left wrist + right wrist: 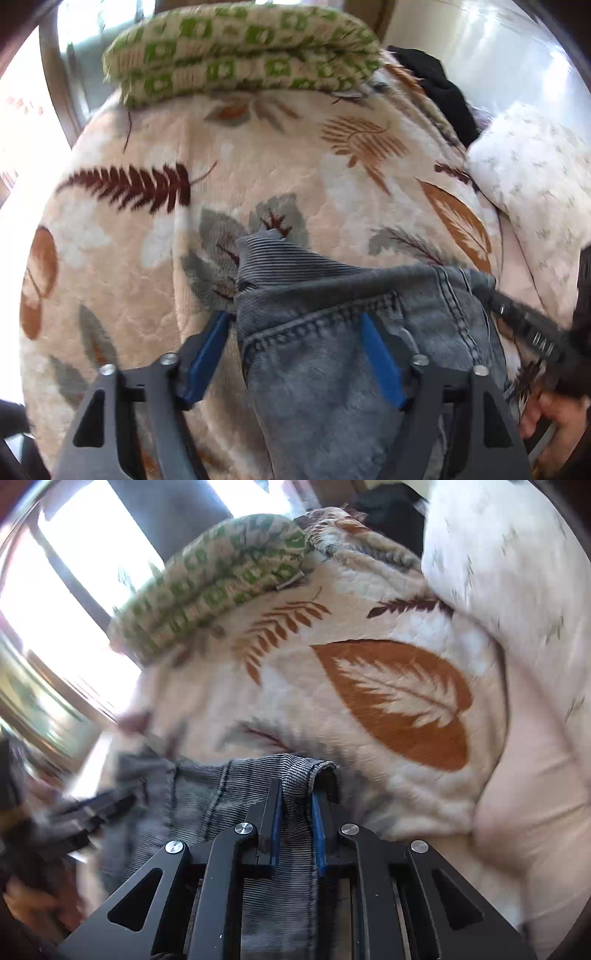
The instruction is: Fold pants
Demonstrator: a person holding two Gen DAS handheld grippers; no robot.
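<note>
Grey jeans (280, 786), label unreadable

Left gripper (293, 319): matte black linkage arms with triangular cutouts, blue pads (380, 363) inside the fingers, four silver round-head screws (108, 369) at the pivots. Right gripper (297, 797): same build, black frame, thin blue pads, four silver screws. White lettering on its black finger seen from the left wrist, partly legible. Bare hand (554, 417) at the handle.
</note>
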